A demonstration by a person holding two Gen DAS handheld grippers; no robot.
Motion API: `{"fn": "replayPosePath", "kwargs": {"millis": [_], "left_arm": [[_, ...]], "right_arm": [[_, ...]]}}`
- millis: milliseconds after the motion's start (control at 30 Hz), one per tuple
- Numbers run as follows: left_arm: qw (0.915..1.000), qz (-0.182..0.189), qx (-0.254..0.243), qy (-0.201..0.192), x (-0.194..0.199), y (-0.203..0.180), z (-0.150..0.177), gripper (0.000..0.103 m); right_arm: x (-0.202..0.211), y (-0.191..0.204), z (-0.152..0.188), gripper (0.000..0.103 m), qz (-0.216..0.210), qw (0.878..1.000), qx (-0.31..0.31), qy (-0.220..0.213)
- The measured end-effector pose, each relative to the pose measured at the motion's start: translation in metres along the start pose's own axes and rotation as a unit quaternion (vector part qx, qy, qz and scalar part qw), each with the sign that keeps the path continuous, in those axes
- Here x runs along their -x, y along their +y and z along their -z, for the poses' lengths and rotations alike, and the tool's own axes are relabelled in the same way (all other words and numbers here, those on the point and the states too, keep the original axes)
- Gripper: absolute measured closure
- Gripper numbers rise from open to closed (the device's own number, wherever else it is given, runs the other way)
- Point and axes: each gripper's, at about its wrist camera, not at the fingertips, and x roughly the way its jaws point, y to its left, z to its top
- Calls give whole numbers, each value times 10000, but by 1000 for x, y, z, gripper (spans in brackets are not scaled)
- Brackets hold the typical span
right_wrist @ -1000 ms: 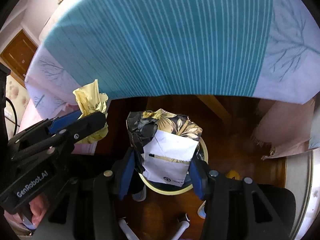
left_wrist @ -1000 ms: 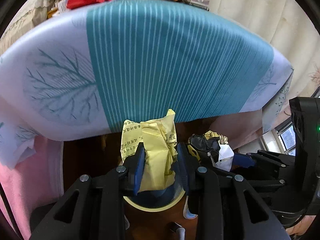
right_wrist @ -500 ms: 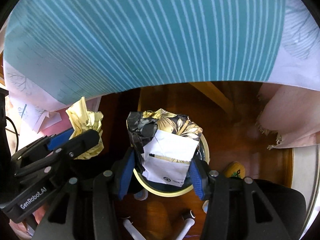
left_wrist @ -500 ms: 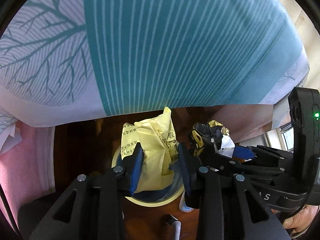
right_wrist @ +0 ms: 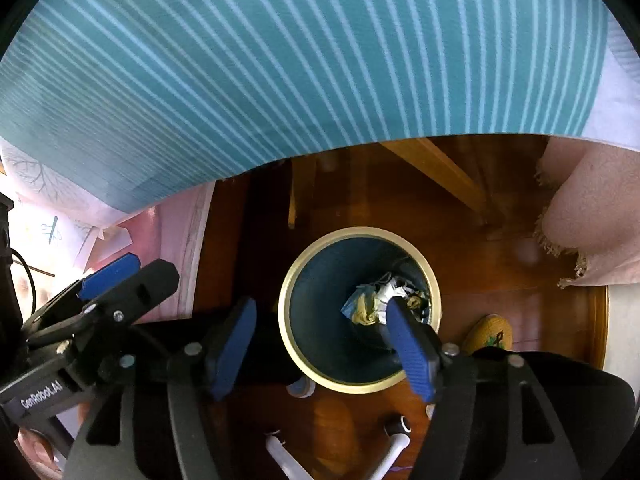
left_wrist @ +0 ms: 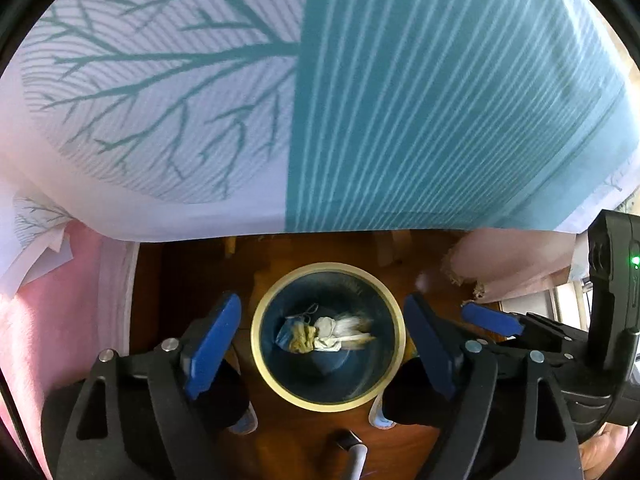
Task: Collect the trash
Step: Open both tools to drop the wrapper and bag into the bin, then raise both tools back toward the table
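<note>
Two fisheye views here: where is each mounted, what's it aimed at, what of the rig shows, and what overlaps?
Left wrist: on the left gripper, aimed steeply down at the round dark-blue waste bin with a cream rim; jaws opening, empty; right gripper at right.
Right wrist: on the right gripper, same downward aim; jaws opening, empty; left gripper at left.
Shared: bin, crumpled trash inside, teal striped tablecloth, wooden floor.
</note>
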Motion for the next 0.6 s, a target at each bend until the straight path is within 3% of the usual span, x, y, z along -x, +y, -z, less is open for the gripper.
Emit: {"fn": "replayPosePath", "kwargs": {"millis": [600], "left_arm": [[9998, -122, 85, -118, 27, 2, 2, 14]], "right_arm": [[14, 10, 7, 35, 122, 9997, 153, -113]]}}
